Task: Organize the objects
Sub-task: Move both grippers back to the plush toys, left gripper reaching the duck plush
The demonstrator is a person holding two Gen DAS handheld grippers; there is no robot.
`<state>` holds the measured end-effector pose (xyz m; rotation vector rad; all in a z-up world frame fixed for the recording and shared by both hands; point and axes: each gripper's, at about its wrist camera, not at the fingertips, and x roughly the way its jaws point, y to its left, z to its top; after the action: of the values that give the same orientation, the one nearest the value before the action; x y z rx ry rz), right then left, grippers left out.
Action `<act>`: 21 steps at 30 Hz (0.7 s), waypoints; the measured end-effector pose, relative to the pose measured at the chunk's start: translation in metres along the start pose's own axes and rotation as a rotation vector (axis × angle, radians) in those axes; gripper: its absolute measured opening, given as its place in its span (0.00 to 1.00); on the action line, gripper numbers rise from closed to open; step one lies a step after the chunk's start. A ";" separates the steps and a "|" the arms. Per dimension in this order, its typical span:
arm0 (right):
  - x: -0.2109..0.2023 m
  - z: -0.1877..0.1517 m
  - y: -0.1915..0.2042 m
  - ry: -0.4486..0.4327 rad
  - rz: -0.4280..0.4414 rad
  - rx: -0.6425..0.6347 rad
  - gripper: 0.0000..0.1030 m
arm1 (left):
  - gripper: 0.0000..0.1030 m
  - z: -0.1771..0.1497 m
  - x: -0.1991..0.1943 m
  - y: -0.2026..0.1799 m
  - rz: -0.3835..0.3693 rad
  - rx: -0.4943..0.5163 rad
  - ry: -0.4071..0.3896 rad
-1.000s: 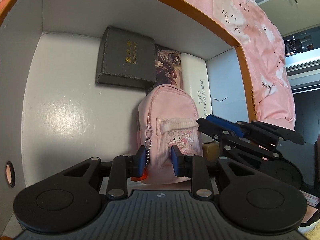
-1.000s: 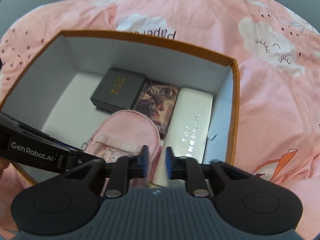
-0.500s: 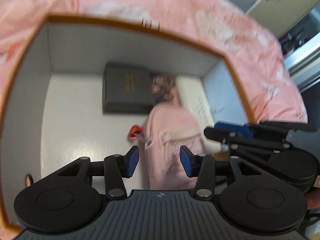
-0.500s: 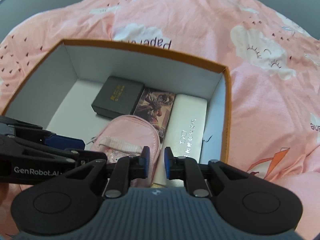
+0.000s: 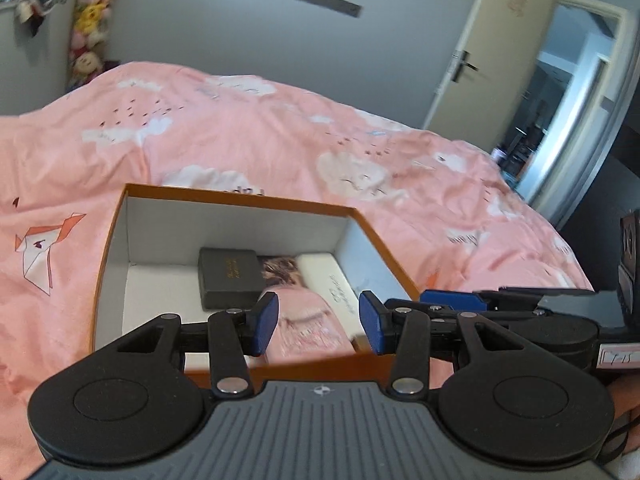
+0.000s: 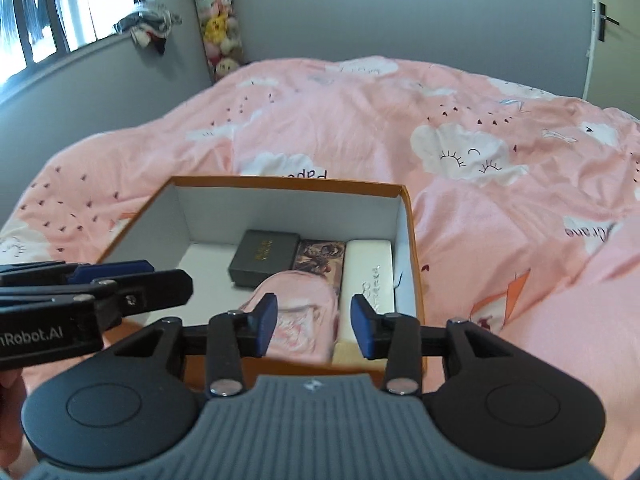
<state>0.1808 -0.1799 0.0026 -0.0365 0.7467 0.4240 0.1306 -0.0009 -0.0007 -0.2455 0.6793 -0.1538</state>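
We've let go: pink backpack (image 5: 308, 330) now lies in box (image 5: 236, 200); left gripper (image 5: 318, 322) and right gripper (image 6: 313, 326) jaws just opened, empty, pulled back.

A bedroom in a home.
Pink cloud-print duvet (image 6: 360, 128) covers the bed, stuffed toys (image 6: 218, 20) hang in the corner (by the window (image 6: 60, 12)), door (image 5: 492, 52) ajar.

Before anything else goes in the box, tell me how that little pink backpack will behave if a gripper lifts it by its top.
The pink backpack looks like soft fabric, so it would probably sag and swing rather than stay rigid. It seems small and light, likely easy to lift. It lies partly over the picture card beside the dark box, so dragging it might shift them.
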 end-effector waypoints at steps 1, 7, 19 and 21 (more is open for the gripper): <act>-0.007 -0.006 0.002 -0.015 -0.003 0.005 0.43 | 0.50 -0.004 -0.005 -0.004 -0.003 0.020 0.006; -0.032 -0.043 0.007 -0.030 -0.046 0.041 0.55 | 0.50 -0.033 -0.016 -0.009 -0.028 0.069 0.085; -0.038 -0.105 0.011 0.102 -0.134 0.060 0.61 | 0.44 -0.075 -0.013 0.030 -0.109 -0.126 0.311; -0.040 -0.112 0.009 0.117 -0.151 0.075 0.62 | 0.44 -0.081 -0.012 0.035 -0.104 -0.146 0.336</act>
<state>0.0780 -0.2060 -0.0526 -0.0469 0.8689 0.2512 0.0718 0.0212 -0.0640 -0.4005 1.0139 -0.2482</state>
